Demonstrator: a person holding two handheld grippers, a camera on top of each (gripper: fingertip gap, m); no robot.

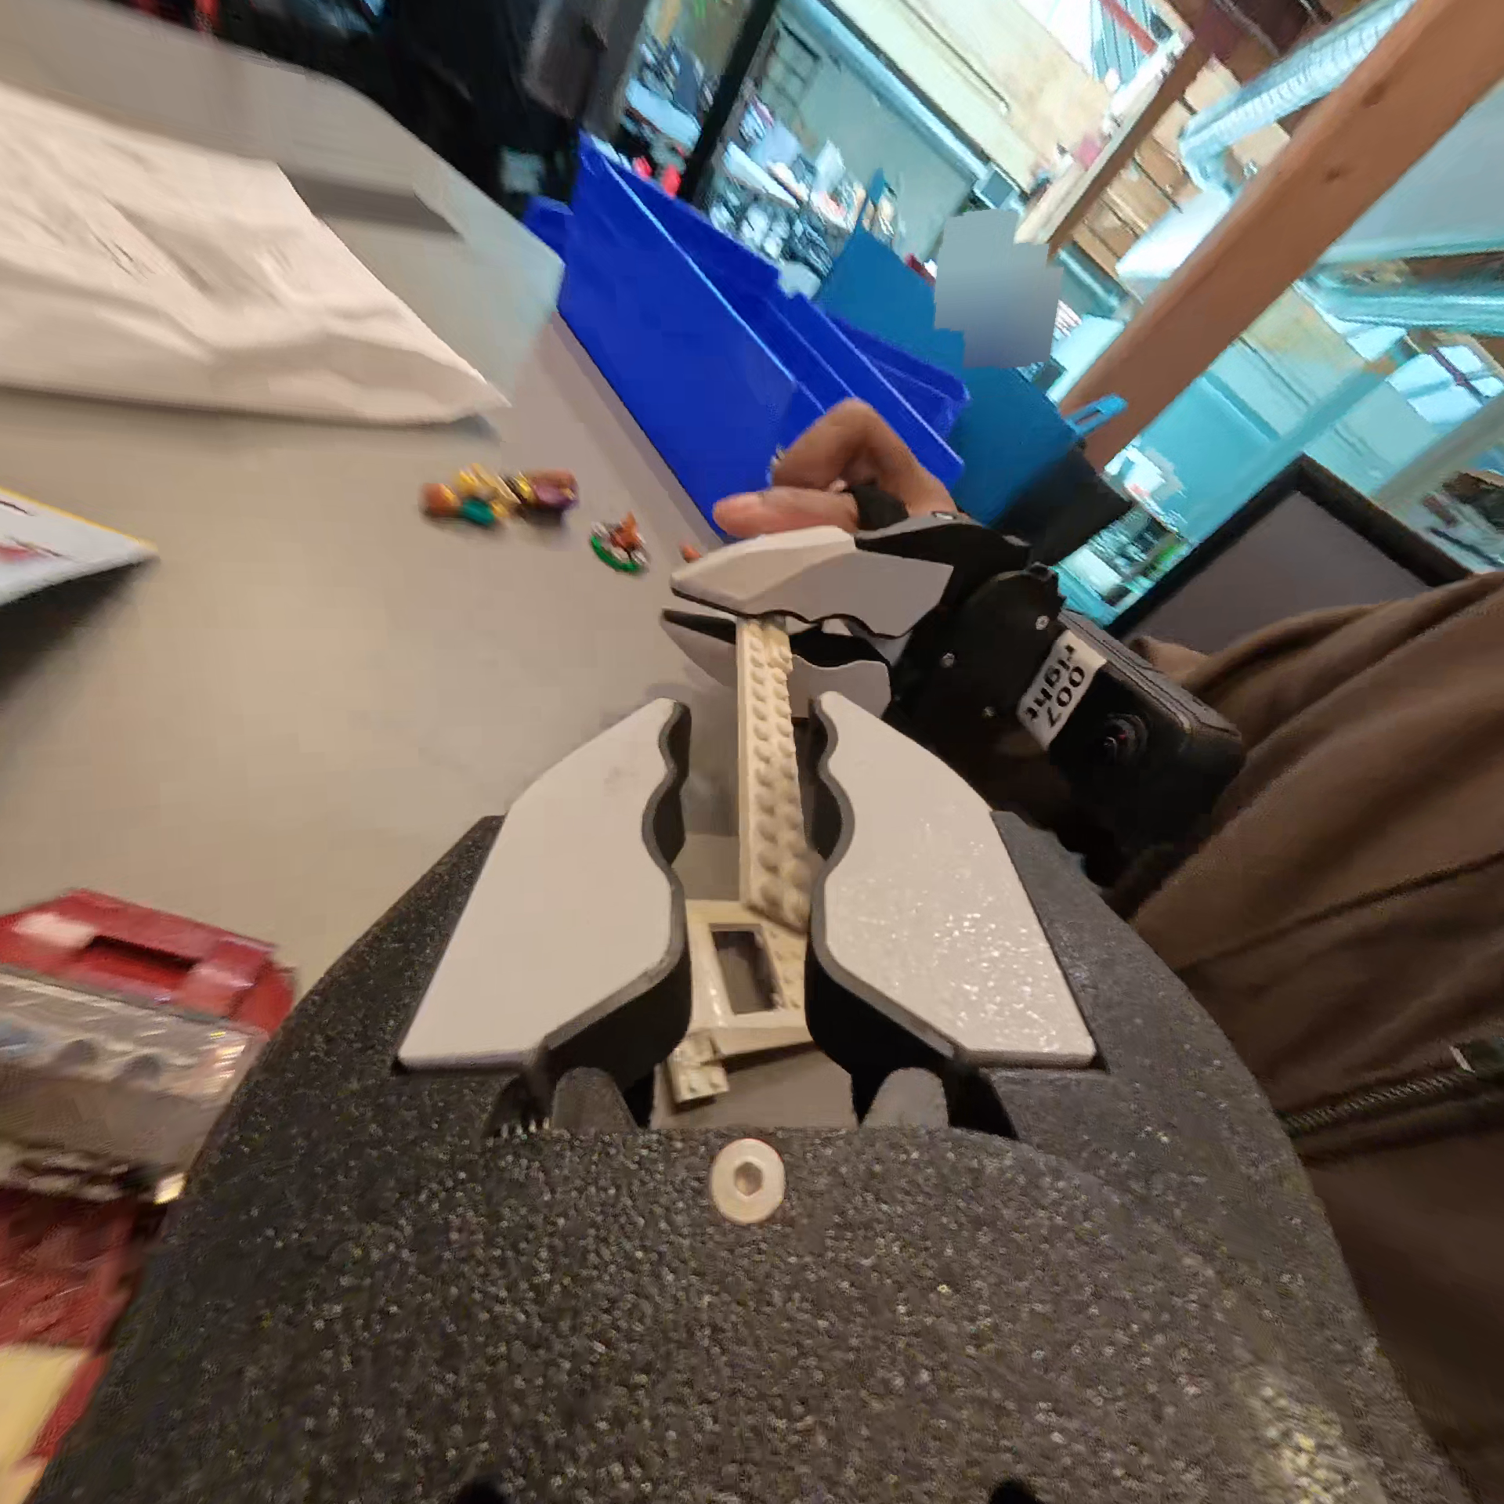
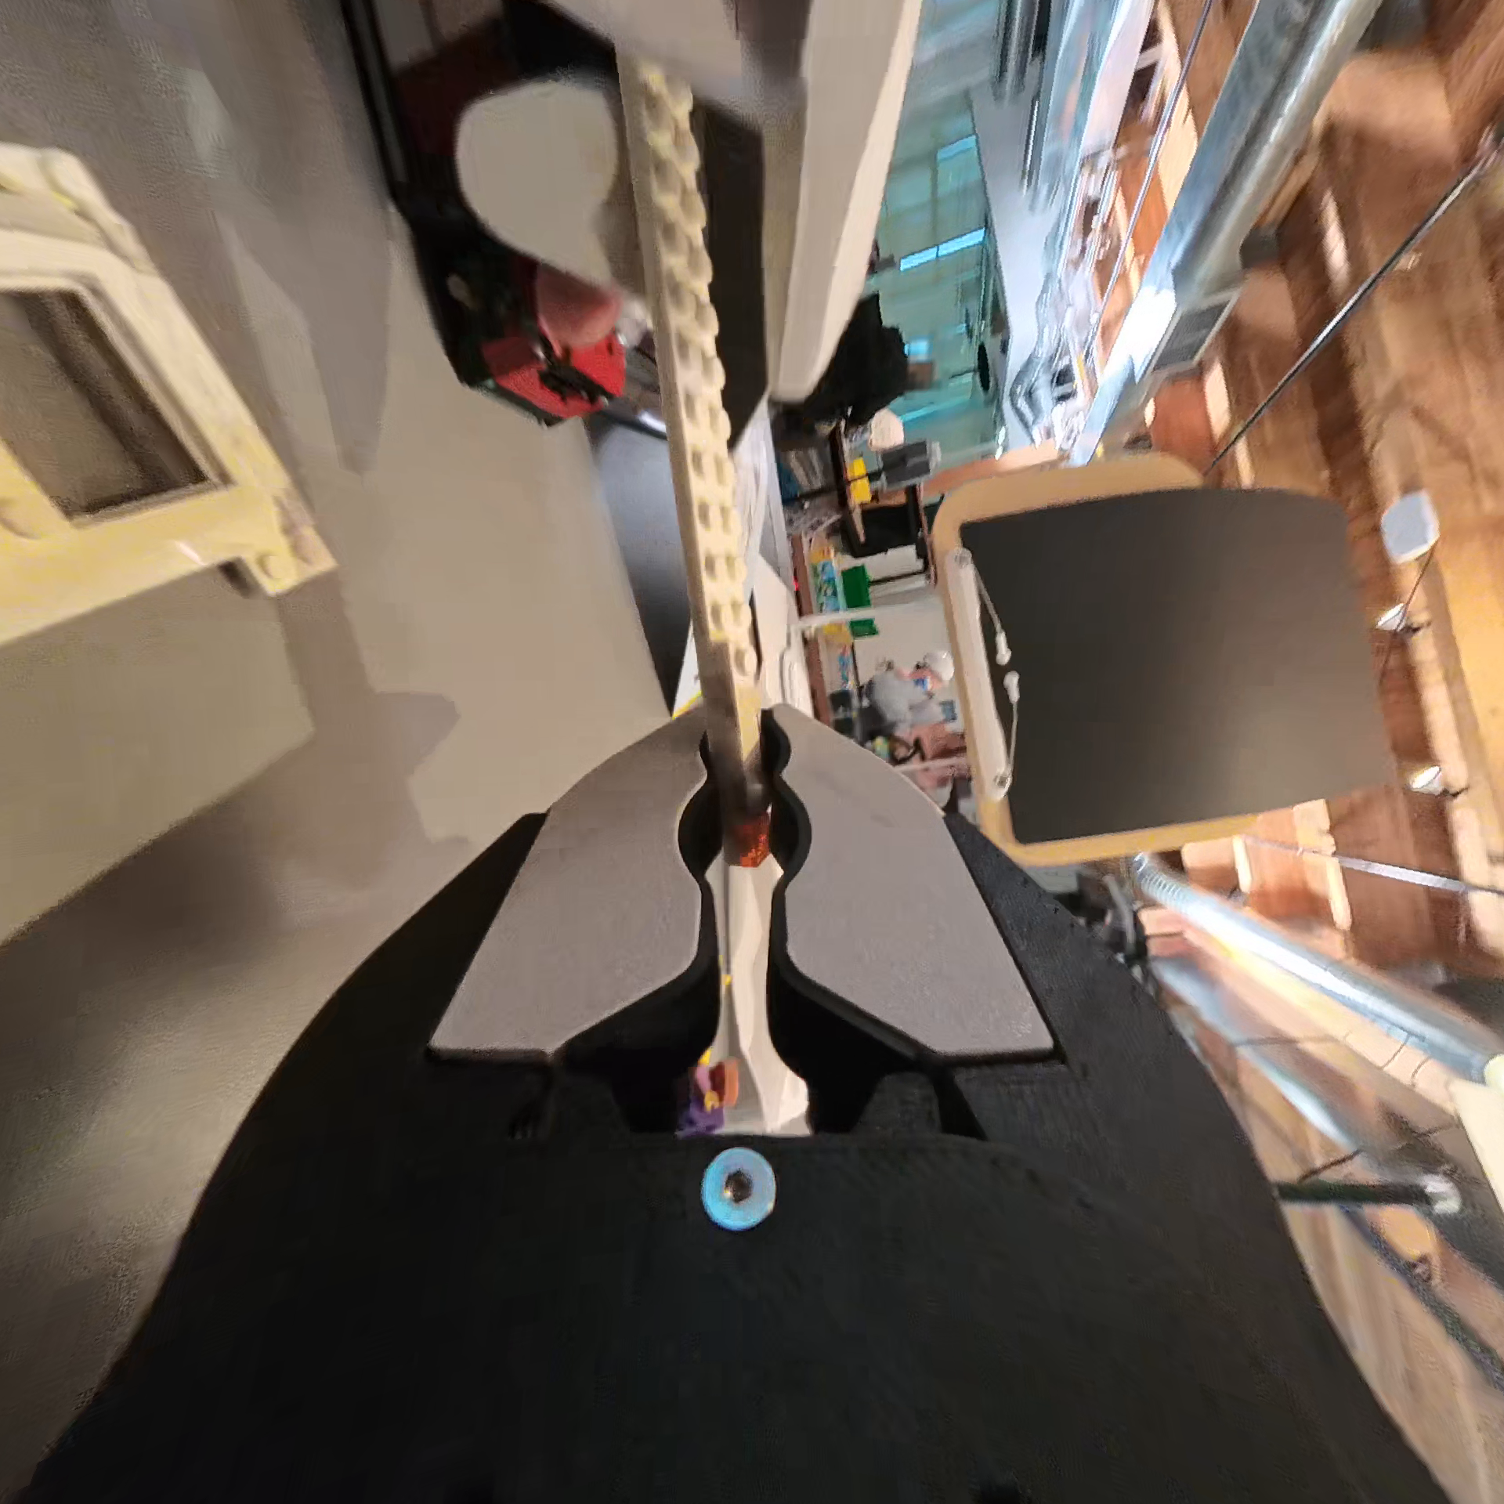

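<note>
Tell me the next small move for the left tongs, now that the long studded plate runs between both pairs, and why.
Probably draw the left tongs straight back off the long cream studded plate. They stand open, with a gap showing beside the plate, while the right tongs are shut on its far end and carry it above the grey table.

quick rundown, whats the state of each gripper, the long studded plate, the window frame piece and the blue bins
left gripper: open, fingers apart, gaps either side of the plate
right gripper: shut on one end of the plate
long studded plate: off the table, clamped at its far end, passing between the left fingers
window frame piece: lying flat on the table
blue bins: upright at the table edge; contents not visible
</note>
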